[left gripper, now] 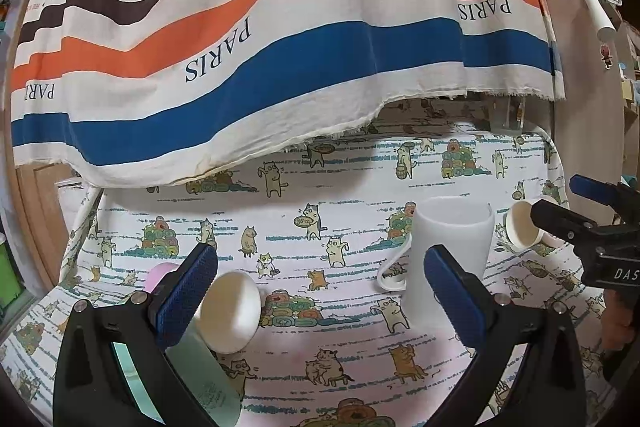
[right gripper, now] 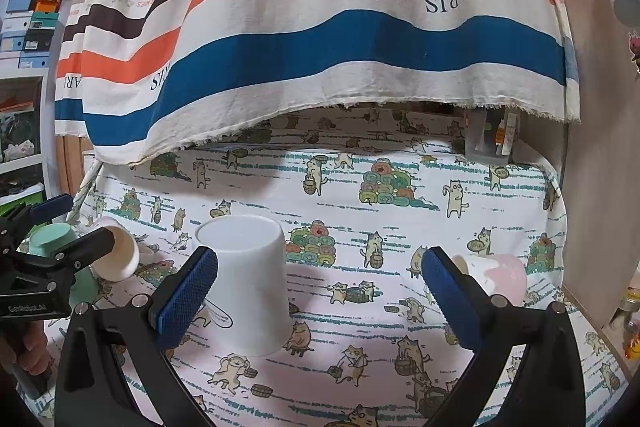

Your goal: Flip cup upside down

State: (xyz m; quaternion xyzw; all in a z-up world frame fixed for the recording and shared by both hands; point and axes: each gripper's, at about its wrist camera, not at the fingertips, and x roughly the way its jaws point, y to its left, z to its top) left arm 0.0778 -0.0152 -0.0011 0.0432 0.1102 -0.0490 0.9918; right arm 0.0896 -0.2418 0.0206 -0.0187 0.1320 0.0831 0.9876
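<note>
While the white mug (right gripper: 250,283) already stands mouth-down on the worktop (right gripper: 400,307), your right gripper (right gripper: 318,291) and left gripper (left gripper: 320,291) both gape, holding nothing. The mug's axis is upright, its body just beside the right gripper's left finger. Behind the mug, the striped cloth (right gripper: 320,27) reads "PARIS".

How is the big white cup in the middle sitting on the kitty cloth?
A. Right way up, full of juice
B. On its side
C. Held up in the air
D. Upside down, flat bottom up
D: the big white cup stands with its closed flat base on top and its wider rim down on the cat-print cloth, and neither gripper's jaws are touching it.
</note>
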